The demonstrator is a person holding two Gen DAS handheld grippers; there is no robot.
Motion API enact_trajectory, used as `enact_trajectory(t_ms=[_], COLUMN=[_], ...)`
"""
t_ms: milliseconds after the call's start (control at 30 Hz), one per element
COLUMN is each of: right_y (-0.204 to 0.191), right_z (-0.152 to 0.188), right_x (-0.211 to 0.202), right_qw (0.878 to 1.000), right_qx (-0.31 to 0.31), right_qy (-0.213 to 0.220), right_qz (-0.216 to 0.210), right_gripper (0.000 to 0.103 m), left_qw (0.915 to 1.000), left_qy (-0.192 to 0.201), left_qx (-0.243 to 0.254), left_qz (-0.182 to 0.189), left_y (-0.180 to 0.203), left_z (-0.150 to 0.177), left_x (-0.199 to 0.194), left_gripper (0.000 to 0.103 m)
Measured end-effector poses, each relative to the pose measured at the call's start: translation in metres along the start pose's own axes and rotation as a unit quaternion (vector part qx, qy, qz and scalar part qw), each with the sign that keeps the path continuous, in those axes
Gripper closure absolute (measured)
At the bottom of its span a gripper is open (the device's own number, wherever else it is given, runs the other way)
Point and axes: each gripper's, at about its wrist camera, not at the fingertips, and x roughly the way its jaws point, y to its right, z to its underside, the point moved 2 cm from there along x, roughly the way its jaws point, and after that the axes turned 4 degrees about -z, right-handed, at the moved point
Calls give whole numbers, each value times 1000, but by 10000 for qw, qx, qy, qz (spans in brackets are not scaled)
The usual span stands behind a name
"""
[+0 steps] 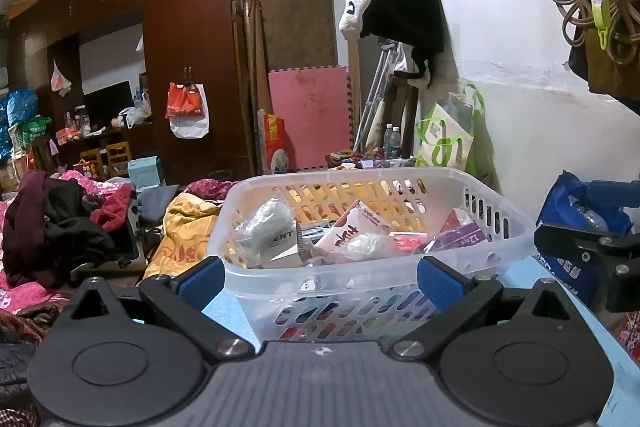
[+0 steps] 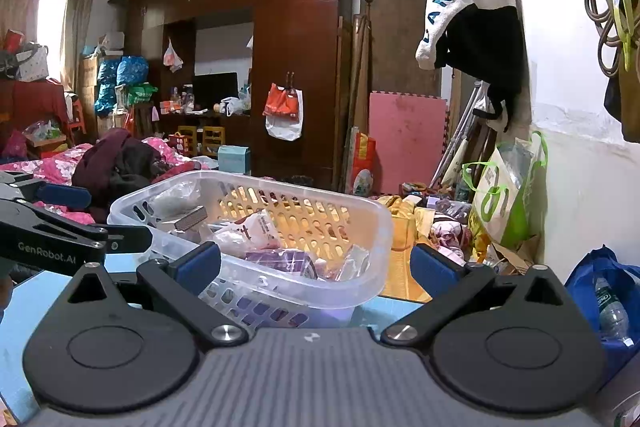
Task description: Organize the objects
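Everything is being placed relative to the clear plastic basket (image 1: pixel 372 267), which is being carried on the light blue table (image 1: pixel 228 307). To its left, a heap of dark and pink clothes (image 1: pixel 64 223) is being seen lying on the bed, with an orange-yellow cloth (image 1: pixel 184 231) just beside the basket's left wall. In front of the basket, the left gripper (image 1: pixel 320 277) is being held with its blue-padded fingers (image 1: pixel 200 277) spread wide apart and gripping nothing; the basket's near rim is being framed between them. Inside the basket, assorted packets are being kept: a clear wrapped bundle (image 1: pixel 266 223) toward the left, a white-and-red pouch (image 1: pixel 352 227) in the middle and a purple box (image 1: pixel 468 235) toward the right; their exact contents cannot be made out well. To the right of the basket, the right gripper (image 2: pixel 316 263) is being held with fingers likewise wide apart and empty, the basket's right corner lying between them in its own view. Further right, a blue bag (image 1: pixel 576 211) is being seen against the white wall.
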Motion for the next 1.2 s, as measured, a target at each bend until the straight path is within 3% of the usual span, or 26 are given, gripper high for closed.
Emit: enact_trajectory(t_ms=[1200], right_y=[1], right_z=[1], right_x=[-3], right_qw=[10000], right_qx=[82], right_qy=[-15], right_qz=[-13], right_gripper=[0], left_qw=[9999], left_qy=[40], left_qx=[104], left_qz=[103], left_y=[13], left_z=[0], left_x=[-5], left_gripper=[0])
